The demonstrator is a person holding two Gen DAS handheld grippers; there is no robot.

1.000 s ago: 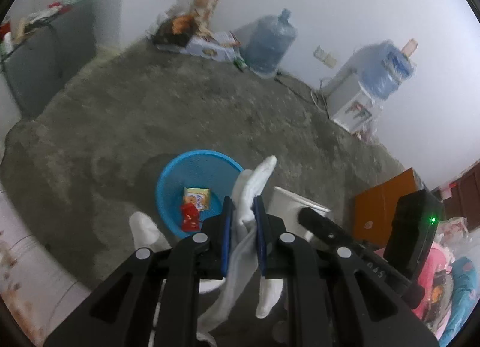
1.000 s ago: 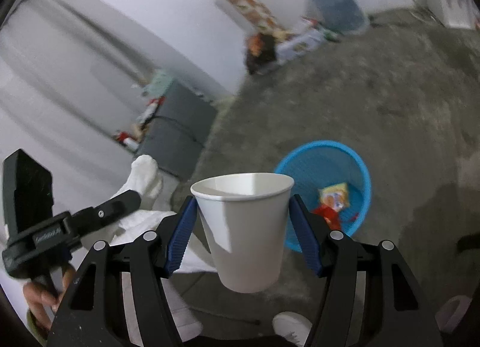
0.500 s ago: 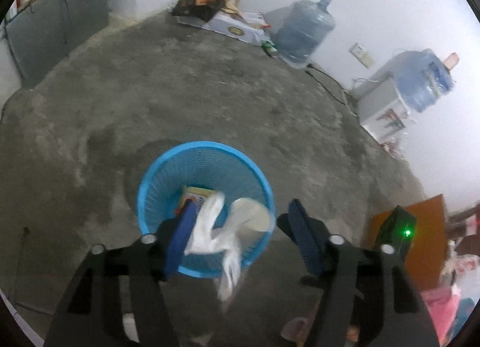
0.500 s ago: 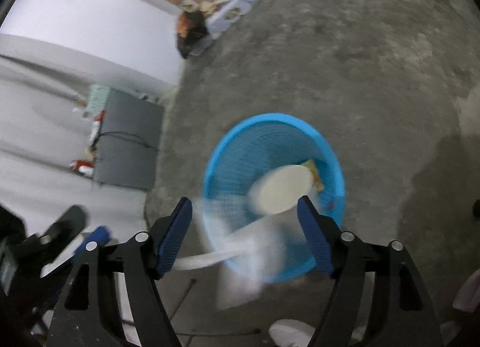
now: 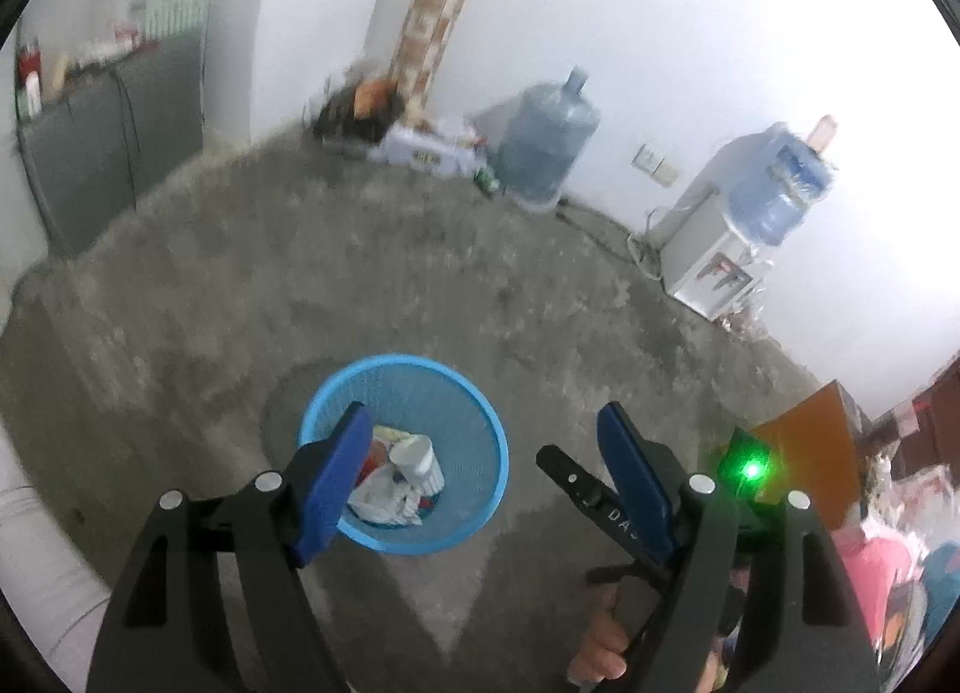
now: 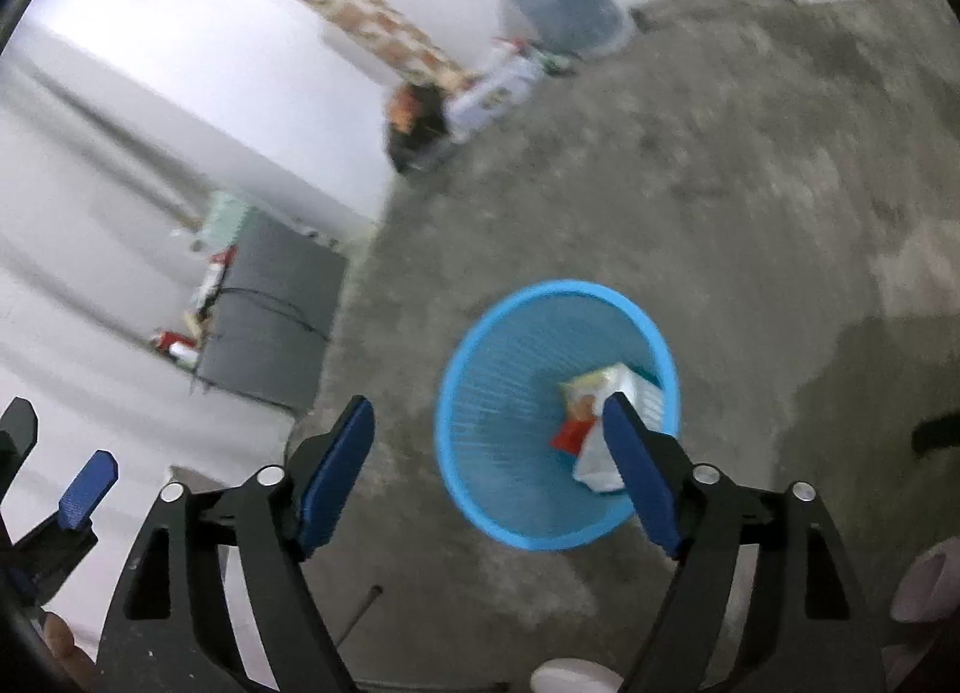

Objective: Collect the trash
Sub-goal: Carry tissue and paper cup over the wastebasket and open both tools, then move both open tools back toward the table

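Blue mesh bin at 12 o'clock below left gripper and right gripper (both spread, empty), cup inside.

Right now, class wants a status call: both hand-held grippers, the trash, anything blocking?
Left hand-held gripper open, empty. Right hand-held gripper open, empty. Paper cup and wrappers inside blue basket. Nothing blocking.

I see a round blue mesh basket standing upright on the concrete floor, holding a white paper cup lying among crumpled white wrappers.
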